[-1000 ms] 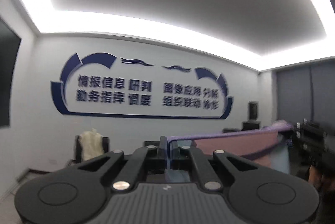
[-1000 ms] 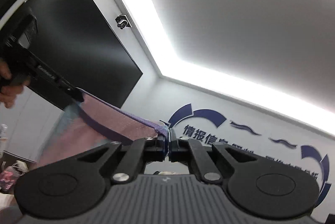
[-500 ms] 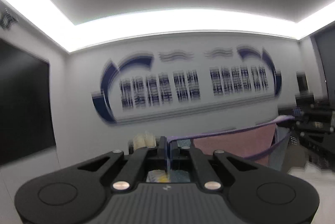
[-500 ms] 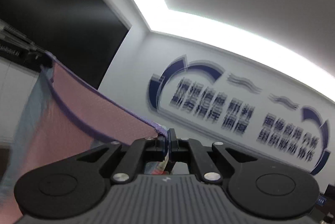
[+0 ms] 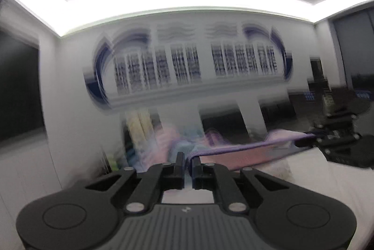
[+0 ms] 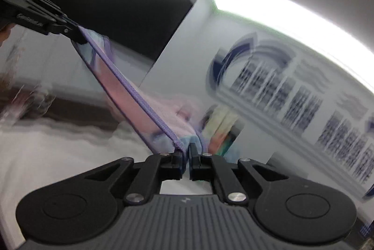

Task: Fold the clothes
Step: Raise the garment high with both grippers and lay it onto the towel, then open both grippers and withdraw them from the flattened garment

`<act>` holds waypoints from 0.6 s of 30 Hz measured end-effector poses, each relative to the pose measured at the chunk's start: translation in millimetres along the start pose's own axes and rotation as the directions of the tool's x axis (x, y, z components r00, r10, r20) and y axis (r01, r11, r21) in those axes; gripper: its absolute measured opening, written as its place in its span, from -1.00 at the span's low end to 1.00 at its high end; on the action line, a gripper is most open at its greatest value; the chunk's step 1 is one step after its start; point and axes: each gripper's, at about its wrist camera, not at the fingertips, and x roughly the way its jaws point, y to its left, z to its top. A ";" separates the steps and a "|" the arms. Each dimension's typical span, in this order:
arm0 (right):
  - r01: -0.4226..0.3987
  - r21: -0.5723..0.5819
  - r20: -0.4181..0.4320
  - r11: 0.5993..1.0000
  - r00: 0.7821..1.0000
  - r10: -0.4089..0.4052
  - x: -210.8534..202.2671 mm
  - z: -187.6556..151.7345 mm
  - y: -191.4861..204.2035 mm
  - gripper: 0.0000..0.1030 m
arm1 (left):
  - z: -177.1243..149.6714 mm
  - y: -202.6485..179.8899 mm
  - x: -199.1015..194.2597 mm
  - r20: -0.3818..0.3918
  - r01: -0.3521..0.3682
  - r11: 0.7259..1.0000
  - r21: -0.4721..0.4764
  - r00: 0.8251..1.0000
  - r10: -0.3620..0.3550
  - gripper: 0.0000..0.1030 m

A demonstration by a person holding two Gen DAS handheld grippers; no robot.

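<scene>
Office w/ blue wall lettering (image 5: pixel 194 65), white desk (image 5: pixel 303 170) below. Pink garment (image 6: pixel 121 86), purple hem, stretched betw. left gripper (image 5: pixel 186 157), jaws opening round the hem, and right gripper (image 6: pixel 185 151), clamped on it. Risk: left corner slipping out early, spoiling the fold.

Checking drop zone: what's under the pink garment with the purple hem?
Under the pink garment with the purple hem, stretched between the left gripper and right gripper, lies a white surface. The garment hides part of it; blur obscures the rest.
</scene>
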 end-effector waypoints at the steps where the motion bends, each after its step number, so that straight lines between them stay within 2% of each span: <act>1: -0.079 0.021 -0.118 0.997 0.990 0.081 11.9 -32.9 13.9 -0.95 | -39.3 -1.4 15.9 -0.121 0.079 0.995 -0.064 0.989 -0.087 -0.69; 2: -0.149 0.031 -0.218 0.988 0.964 0.152 17.5 -62.7 29.5 -0.94 | -78.7 -2.8 31.7 -0.235 0.150 0.979 -0.136 0.955 -0.178 -0.67; 3: -0.216 0.047 -0.315 0.975 0.923 0.219 23.1 -92.5 45.1 -0.93 | -106.5 -1.7 40.0 -0.295 0.195 0.958 -0.212 0.922 -0.253 -0.66; 4: -0.247 0.066 -0.367 0.967 0.895 0.254 20.7 -114.4 52.0 -0.85 | -127.6 0.9 43.9 -0.322 0.226 0.931 -0.287 0.892 -0.317 -0.66; 5: -0.271 0.115 -0.400 0.956 0.868 0.295 15.5 -130.0 52.4 -0.80 | -138.7 5.3 41.1 -0.307 0.246 0.905 -0.346 0.882 -0.357 -0.65; 6: -0.268 0.179 -0.390 0.947 0.864 0.318 10.5 -133.8 43.0 -0.62 | -137.0 13.0 36.0 -0.261 0.248 0.890 -0.383 0.895 -0.362 -0.48; 7: -0.264 0.241 -0.378 0.934 0.861 0.341 5.6 -137.4 33.5 -0.20 | -131.1 21.8 31.7 -0.211 0.243 0.877 -0.414 0.912 -0.352 -0.03; 8: -0.237 0.310 -0.331 0.921 0.881 0.339 -2.8 -134.9 24.4 0.00 | -121.0 28.1 30.5 -0.171 0.226 0.874 -0.430 0.930 -0.325 0.26; 9: -0.222 0.377 -0.274 0.899 0.901 0.337 -14.5 -136.3 15.7 0.15 | -113.9 28.2 31.9 -0.158 0.195 0.886 -0.421 0.946 -0.283 0.65; 10: -0.220 0.448 -0.230 0.866 0.908 0.349 -8.8 -141.1 8.7 0.15 | -109.7 25.6 33.8 -0.156 0.159 0.902 -0.401 0.959 -0.238 0.63; 11: -0.219 0.517 -0.185 0.827 0.915 0.358 -2.9 -145.8 1.8 0.15 | -103.5 21.9 44.4 -0.180 0.121 0.918 -0.377 0.963 -0.201 0.58; 12: -0.199 0.557 -0.187 0.807 0.916 0.354 9.8 -142.8 1.6 0.14 | -98.9 14.4 57.3 -0.221 0.095 0.932 -0.350 0.958 -0.180 0.38; 13: -0.164 0.571 -0.213 0.804 0.917 0.338 24.6 -147.9 7.1 0.13 | -99.6 6.0 65.6 -0.254 0.081 0.942 -0.325 0.952 -0.170 0.12; 14: -0.129 0.585 -0.239 0.801 0.916 0.322 39.4 -153.1 12.6 0.07 | -102.3 -1.9 72.0 -0.282 0.071 0.950 -0.303 0.946 -0.161 0.01; 15: -0.109 0.589 -0.257 0.801 0.914 0.314 49.6 -157.0 21.3 -0.27 | -107.3 -10.5 75.6 -0.300 0.049 0.962 -0.267 0.945 -0.132 -0.26; 16: -0.107 0.593 -0.262 0.798 0.912 0.317 56.2 -163.2 29.2 -0.61 | -113.6 -19.6 77.6 -0.312 0.019 0.974 -0.224 0.946 -0.090 -0.70; 17: -0.107 0.594 -0.256 0.797 0.914 0.314 60.8 -164.0 34.5 -0.66 | -119.8 -28.6 79.5 -0.322 -0.011 0.984 -0.180 0.946 -0.048 -0.89; 18: -0.106 0.583 -0.249 0.806 0.921 0.301 55.3 -166.1 37.8 -0.79 | -124.0 -32.6 78.5 -0.319 -0.026 0.986 -0.164 0.947 -0.028 -0.95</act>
